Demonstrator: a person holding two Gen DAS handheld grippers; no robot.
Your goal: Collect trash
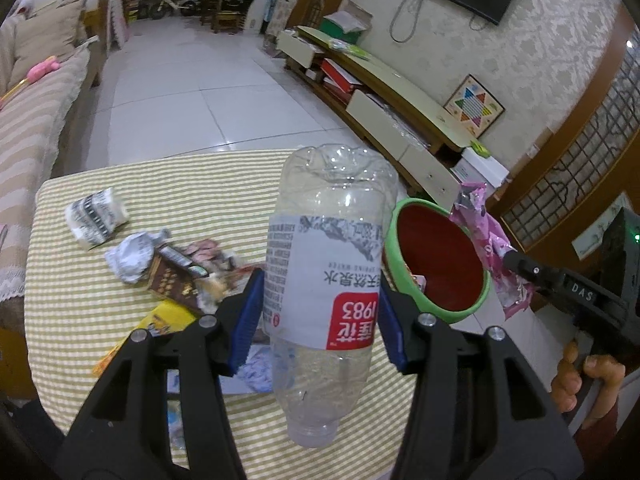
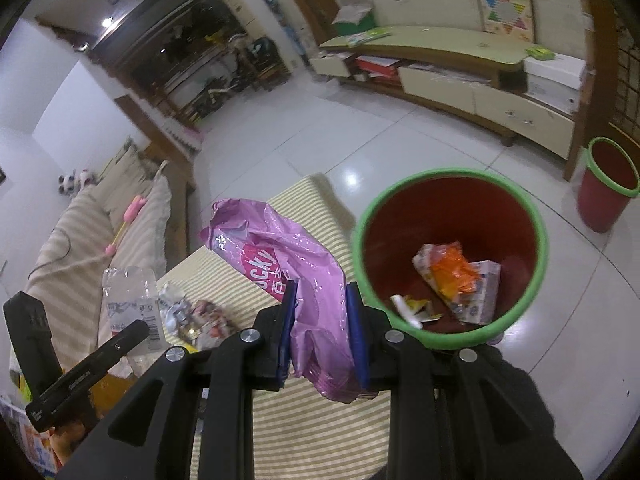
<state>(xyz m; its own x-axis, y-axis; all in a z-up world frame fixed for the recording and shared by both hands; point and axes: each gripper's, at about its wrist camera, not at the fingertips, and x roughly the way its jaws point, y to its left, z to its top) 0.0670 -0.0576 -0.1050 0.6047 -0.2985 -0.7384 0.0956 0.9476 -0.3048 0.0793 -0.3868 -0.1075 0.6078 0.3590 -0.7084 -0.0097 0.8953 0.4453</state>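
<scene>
We hold a clear plastic water bottle (image 1: 328, 280) in our left gripper (image 1: 320, 312), its blue pads pressed against the labelled middle, the base pointing away from us and the neck toward the camera, lifted above the striped tablecloth (image 1: 100, 304). Our right gripper (image 2: 322, 332) pinches a crumpled pink snack wrapper (image 2: 288, 256), jaws squeezed nearly together on the foil, which sticks up and fans out past the fingertips. Just to the right of that wrapper stands the red bin with a green rim (image 2: 538, 240), set on the floor right beside the table's edge; its mouth faces us wide and unobstructed, with some orange and white packets (image 2: 460, 280) lying at the bottom. From the left wrist view the bin's rim sits just beside the bottle on its right side, and the pink wrapper hangs over the far side of that rim. Left of the bottle, more trash lies on the cloth: a crushed printed cup (image 1: 96, 216), a ball of crumpled paper (image 1: 132, 256), a brown wrapper (image 1: 176, 284) and a yellow packet (image 1: 160, 320), clustered near the table's middle. Beyond the table's far edge the white tiled floor (image 1: 180, 92) stretches open. A second red bin (image 2: 608, 184) stands well apart by the low cabinet (image 2: 480, 92).
</scene>
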